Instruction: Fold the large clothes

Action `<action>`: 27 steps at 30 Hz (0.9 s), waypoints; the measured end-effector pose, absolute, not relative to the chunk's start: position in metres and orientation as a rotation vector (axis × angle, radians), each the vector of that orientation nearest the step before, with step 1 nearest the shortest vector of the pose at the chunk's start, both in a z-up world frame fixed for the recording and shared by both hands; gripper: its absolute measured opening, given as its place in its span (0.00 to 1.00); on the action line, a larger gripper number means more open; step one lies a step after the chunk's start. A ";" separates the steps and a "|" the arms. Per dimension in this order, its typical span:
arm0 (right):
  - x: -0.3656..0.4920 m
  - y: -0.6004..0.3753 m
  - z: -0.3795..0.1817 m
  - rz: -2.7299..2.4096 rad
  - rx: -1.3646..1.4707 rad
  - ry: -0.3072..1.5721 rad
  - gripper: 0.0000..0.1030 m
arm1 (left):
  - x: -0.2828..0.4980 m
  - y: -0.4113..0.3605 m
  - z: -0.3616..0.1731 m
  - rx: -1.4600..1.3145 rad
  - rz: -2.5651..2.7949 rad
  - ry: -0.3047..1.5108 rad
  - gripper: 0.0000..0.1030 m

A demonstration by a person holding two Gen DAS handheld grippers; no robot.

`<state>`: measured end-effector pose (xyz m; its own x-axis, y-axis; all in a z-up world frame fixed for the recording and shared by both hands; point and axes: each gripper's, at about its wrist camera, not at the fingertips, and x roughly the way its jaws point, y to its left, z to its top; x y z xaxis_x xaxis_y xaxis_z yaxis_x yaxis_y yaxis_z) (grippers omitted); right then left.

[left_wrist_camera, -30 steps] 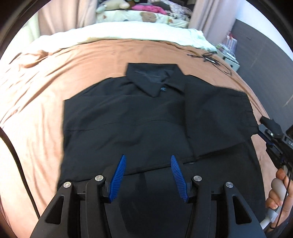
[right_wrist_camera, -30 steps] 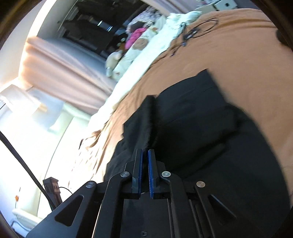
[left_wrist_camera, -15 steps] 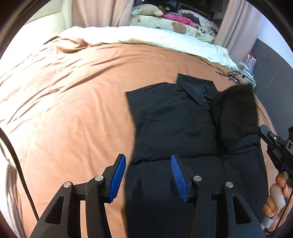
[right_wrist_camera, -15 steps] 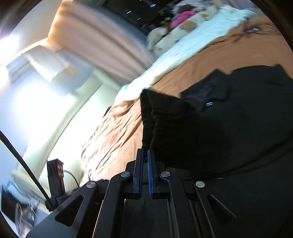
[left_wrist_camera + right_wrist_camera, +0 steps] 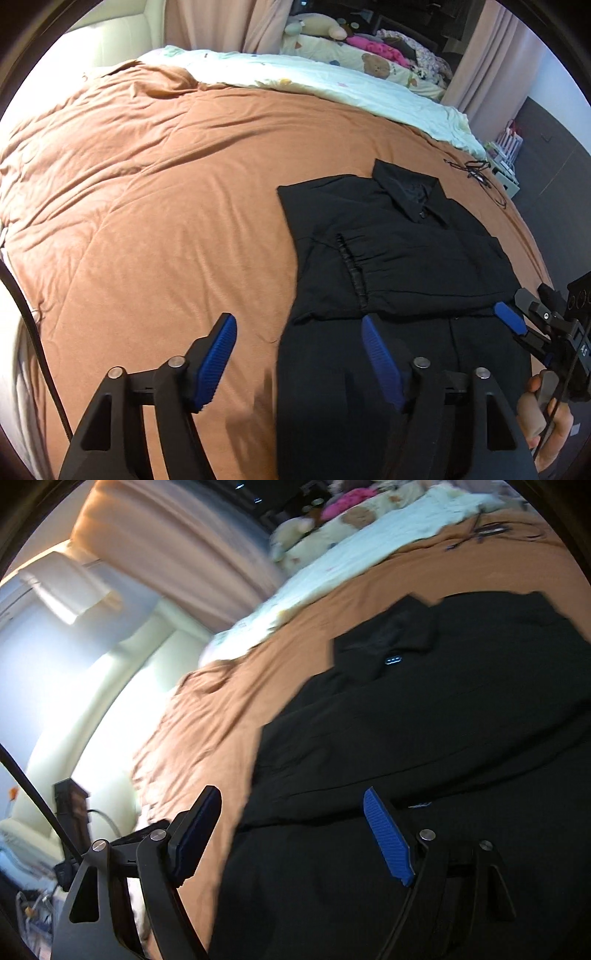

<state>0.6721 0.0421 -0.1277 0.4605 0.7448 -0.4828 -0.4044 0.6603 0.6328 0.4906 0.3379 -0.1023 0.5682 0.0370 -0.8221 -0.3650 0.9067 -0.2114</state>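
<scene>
The left hand-held gripper [image 5: 297, 363] was spread wide, holding nothing, above the lower left edge of the black shirt [image 5: 399, 258]. The right hand-held gripper [image 5: 295, 834] was likewise spread and empty, over the shirt's lower part. The shirt lay flat on the brown bedspread [image 5: 166, 206], collar [image 5: 406, 184] toward the far side, with a cuffed sleeve [image 5: 351, 269] folded across its chest. A pale quilt [image 5: 314, 81] lay beyond the bedspread, and a black cable [image 5: 476, 171] beside the collar
</scene>
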 end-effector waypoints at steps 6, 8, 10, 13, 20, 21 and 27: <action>0.682 -0.022 -0.135 0.589 0.559 0.850 0.76 | 0.523 0.316 -0.118 -0.391 0.182 0.965 0.70; 0.686 -0.046 -0.136 0.540 0.599 0.848 0.76 | 0.535 0.309 -0.125 -0.392 0.166 0.976 0.70; 0.689 -0.055 -0.133 0.504 0.621 0.844 0.76 | 0.549 0.303 -0.133 -0.391 0.153 0.990 0.70; 0.689 -0.073 -0.136 0.458 0.650 0.838 0.76 | 0.565 0.296 -0.143 -0.394 0.145 1.004 0.70; 0.692 -0.073 -0.148 0.412 0.742 0.824 0.74 | 0.594 0.290 -0.170 -0.394 0.162 1.036 0.70; 0.694 -0.074 -0.153 0.407 0.760 0.825 0.71 | 0.597 0.290 -0.174 -0.399 0.168 1.041 0.70; 0.705 -0.092 -0.193 0.393 0.953 0.853 0.69 | 0.604 0.289 -0.197 -0.447 0.130 1.068 0.60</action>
